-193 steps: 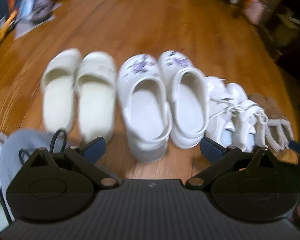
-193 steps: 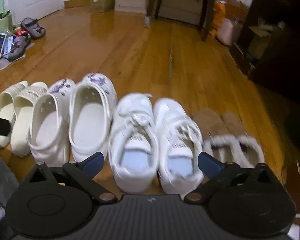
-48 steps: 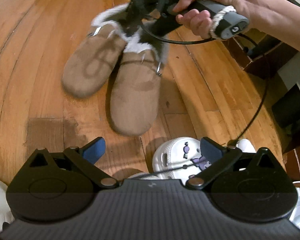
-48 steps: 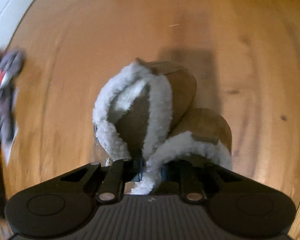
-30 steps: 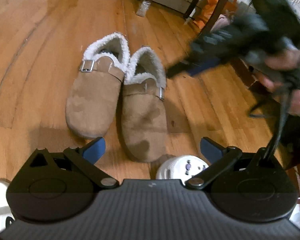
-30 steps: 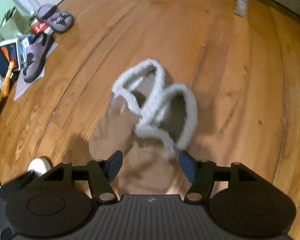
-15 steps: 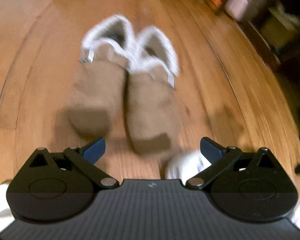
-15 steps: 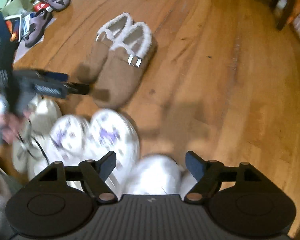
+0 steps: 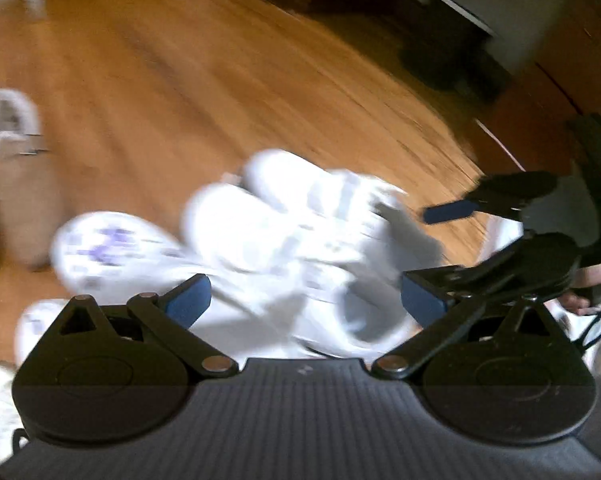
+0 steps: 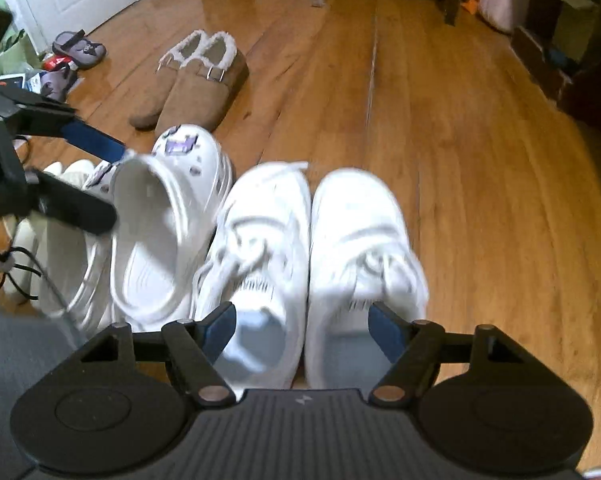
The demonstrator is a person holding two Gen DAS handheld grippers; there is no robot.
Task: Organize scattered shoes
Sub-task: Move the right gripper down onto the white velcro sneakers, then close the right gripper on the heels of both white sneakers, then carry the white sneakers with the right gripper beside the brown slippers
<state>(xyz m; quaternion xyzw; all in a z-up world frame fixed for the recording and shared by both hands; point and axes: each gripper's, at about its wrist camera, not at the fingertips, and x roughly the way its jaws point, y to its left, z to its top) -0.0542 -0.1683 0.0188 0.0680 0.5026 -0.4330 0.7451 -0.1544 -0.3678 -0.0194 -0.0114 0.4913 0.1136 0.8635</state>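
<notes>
- Right gripper (image 10: 302,326): jaws apart and just now narrowing, nothing pressed between them; it points down at the heels of the white sneakers (image 10: 312,256), which lie directly ahead on the wooden floor (image 10: 480,184).
- Sneakers: side by side, touching, long axes running straight away from this gripper, toes far.
- Left gripper (image 9: 304,300): jaws wide apart, empty, hovering over blurred white shoes; in the right view it reaches toward the white clogs (image 10: 160,220) just left of the sneakers.
- Judgement: the right hand is nearer the sneakers.
- Brown slippers (image 10: 196,88): paired, well beyond, toes toward the camera.
</notes>
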